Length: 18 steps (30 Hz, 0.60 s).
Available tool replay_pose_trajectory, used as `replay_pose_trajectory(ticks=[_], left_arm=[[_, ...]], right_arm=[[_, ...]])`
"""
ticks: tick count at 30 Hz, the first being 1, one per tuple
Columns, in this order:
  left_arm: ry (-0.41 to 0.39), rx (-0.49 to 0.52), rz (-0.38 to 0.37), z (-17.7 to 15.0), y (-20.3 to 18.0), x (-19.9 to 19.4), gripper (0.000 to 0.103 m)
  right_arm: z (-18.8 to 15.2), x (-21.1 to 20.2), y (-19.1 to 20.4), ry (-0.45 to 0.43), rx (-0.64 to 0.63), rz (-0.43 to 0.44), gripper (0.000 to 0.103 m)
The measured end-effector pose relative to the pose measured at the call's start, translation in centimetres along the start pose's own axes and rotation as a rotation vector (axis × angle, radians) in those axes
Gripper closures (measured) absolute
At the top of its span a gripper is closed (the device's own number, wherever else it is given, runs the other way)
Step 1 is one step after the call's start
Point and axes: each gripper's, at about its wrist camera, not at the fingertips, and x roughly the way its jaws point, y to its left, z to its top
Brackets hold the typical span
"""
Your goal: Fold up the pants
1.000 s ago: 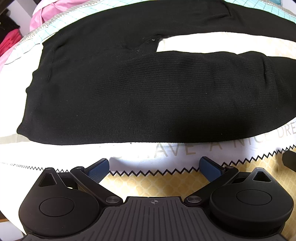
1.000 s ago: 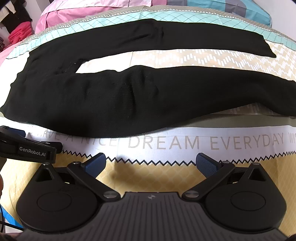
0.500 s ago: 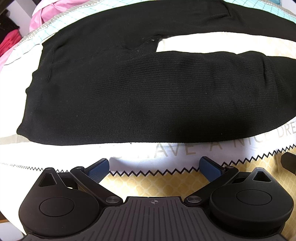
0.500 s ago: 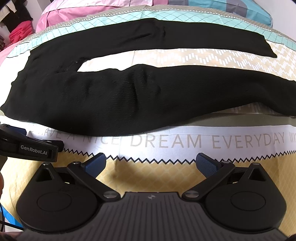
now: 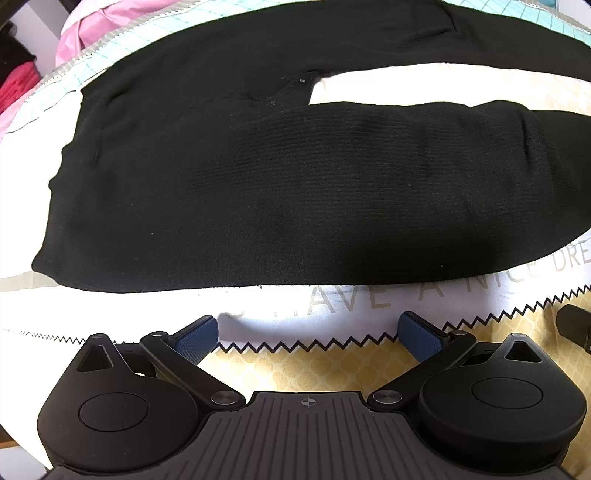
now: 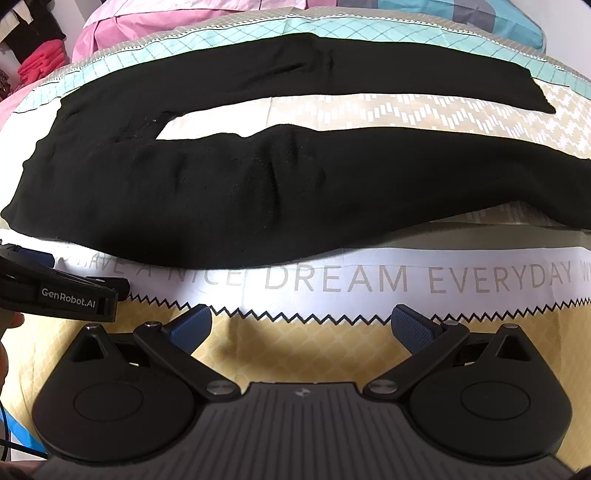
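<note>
The left gripper (image 5: 308,332) has its blue-padded fingers (image 5: 194,338) spread wide with nothing between them, poised over the zigzag-trimmed edge of the bedspread (image 5: 295,363), just short of the pants. Over on the other side, the right gripper (image 6: 301,326) is splayed the same way, pads (image 6: 412,330) apart and empty, above the yellow patterned band of that bedspread (image 6: 295,354). In the right wrist view the left gripper (image 6: 59,291) pokes in from the left edge, its black body lettered "GenRobot.AI", near the waist end of the garment. And there are the pants (image 5: 277,199), black and ribbed, laid flat across the bed, waistband to the left, both legs running off to the right. From the right wrist view the pants (image 6: 258,199) show nearly whole: the near leg lies just beyond the white strip printed "HAVE A NICE DREAM EVERYDAY" (image 6: 369,278), the far leg rests along the turquoise diamond-stitched band (image 6: 221,37), and a wedge of pale bedspread shows between the two legs. Neither gripper touches the fabric. Pink bedding (image 6: 147,26) bunches at the far left corner, and red folded clothes (image 6: 40,61) sit beyond the bed.
</note>
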Motion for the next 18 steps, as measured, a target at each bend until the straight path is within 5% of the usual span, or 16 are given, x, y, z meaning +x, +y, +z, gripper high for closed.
replay_pose_trajectory(ticks=[11, 18], left_arm=[[0.02, -0.004, -0.016, 0.2, 0.5, 0.5, 0.0], [0.036, -0.022, -0.074, 0.2, 1.6, 1.0, 0.0]], right_arm=[[-0.6, 0.7, -0.3, 0.039, 0.0, 0.0, 0.0], [-3.9, -0.2, -1.1, 0.073, -0.098, -0.021, 0.0]])
